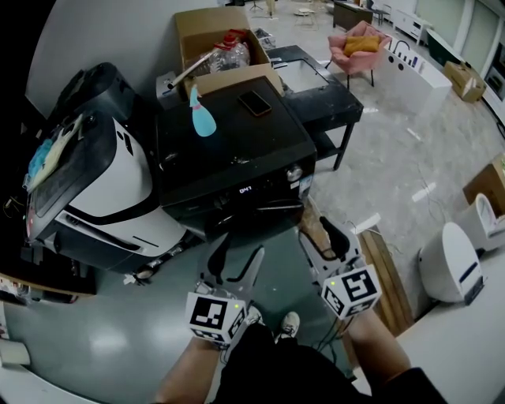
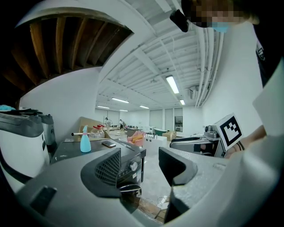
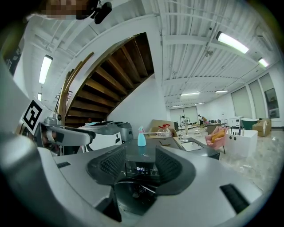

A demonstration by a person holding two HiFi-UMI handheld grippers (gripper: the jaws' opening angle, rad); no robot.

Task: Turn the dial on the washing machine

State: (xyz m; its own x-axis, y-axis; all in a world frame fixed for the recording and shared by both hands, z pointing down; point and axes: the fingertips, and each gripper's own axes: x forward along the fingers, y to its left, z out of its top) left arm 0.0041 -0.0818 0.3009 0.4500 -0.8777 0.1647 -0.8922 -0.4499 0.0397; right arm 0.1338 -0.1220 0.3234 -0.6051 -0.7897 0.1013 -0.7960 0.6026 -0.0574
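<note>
One washing machine (image 1: 237, 134) (one dial (image 1: 294, 172)).

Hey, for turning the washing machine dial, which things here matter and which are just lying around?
For the job: washing machine, its dial, left gripper, right gripper.
Just lying about: blue spray bottle and phone on the machine's top, cardboard box behind it, pink armchair.

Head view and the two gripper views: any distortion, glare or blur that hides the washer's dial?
Head view: strong fisheye bend, dark corners, glare on the floor, yet the dial on the black washer reads small but clear. Left gripper view: dial sharp, ceiling lamp blown out. Right gripper view: display legible, dial not visible, stairs in shadow.
</note>
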